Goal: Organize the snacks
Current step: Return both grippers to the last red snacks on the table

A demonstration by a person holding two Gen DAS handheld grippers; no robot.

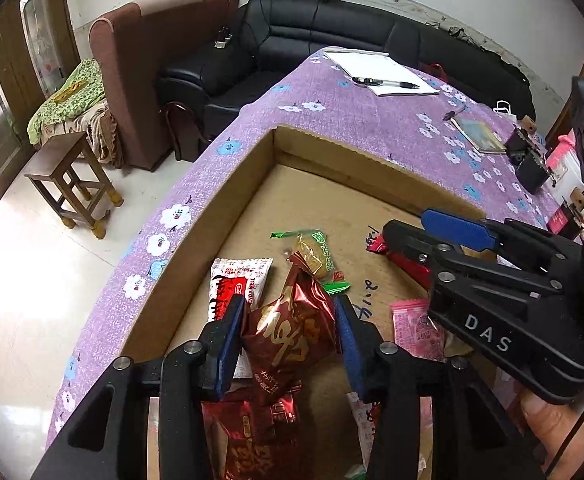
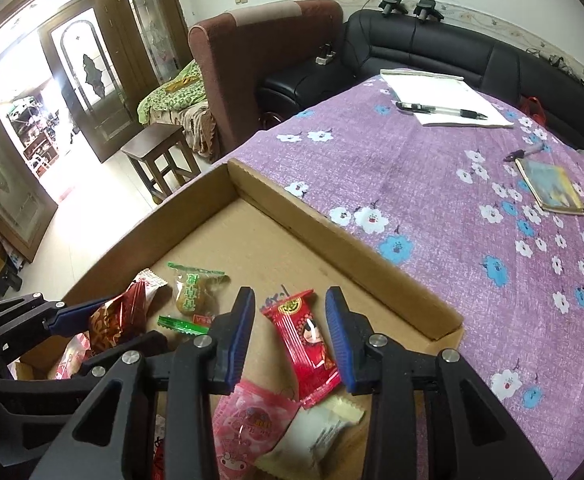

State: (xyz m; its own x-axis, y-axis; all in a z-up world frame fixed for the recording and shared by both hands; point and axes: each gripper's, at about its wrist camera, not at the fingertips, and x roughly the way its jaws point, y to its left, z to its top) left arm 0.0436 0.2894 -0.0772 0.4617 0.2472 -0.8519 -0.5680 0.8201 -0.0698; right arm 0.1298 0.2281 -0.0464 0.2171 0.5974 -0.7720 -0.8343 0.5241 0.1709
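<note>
Snacks in the cardboard tray, both grippers over it.
From the left wrist we see our left gripper straddling a crinkled dark-red foil packet with gold lettering, whether gripped we cannot tell; from the right wrist, our right gripper stands narrowly parted around a bright red candy wrapper lying in the tray.

dark red foil snack packet | crinkled, tilted, inside cardboard tray | bright red candy bar | flat on tray floor, near far wall
</note>
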